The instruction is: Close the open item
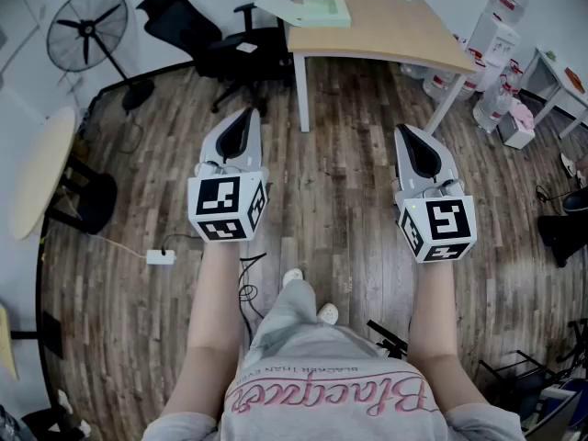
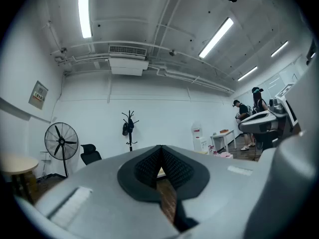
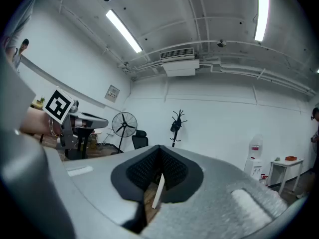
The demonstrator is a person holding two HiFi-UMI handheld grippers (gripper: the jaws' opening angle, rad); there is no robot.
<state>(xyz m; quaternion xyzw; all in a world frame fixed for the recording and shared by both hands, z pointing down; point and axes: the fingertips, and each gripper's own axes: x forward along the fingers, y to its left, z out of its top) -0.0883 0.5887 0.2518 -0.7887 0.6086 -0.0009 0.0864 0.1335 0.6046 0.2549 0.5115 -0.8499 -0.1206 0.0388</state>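
I hold both grippers out at waist height over the wooden floor, pointing forward. My left gripper [image 1: 243, 120] is shut, its dark pads meeting at the tip [image 2: 160, 148] with nothing between them. My right gripper [image 1: 410, 134] is also shut and empty [image 3: 159, 148]. Ahead stands a wooden table [image 1: 404, 35] with white legs. A flat pale green item [image 1: 320, 11] lies on the table's far left corner; I cannot tell whether it is open. Both grippers are well short of the table.
A black office chair [image 1: 230, 49] stands left of the table, a floor fan [image 1: 89, 31] further left. A round table [image 1: 35, 168] is at the left edge. Water bottles [image 1: 496, 35] and a small white table [image 1: 565, 85] crowd the right. A white power strip [image 1: 160, 257] lies on the floor.
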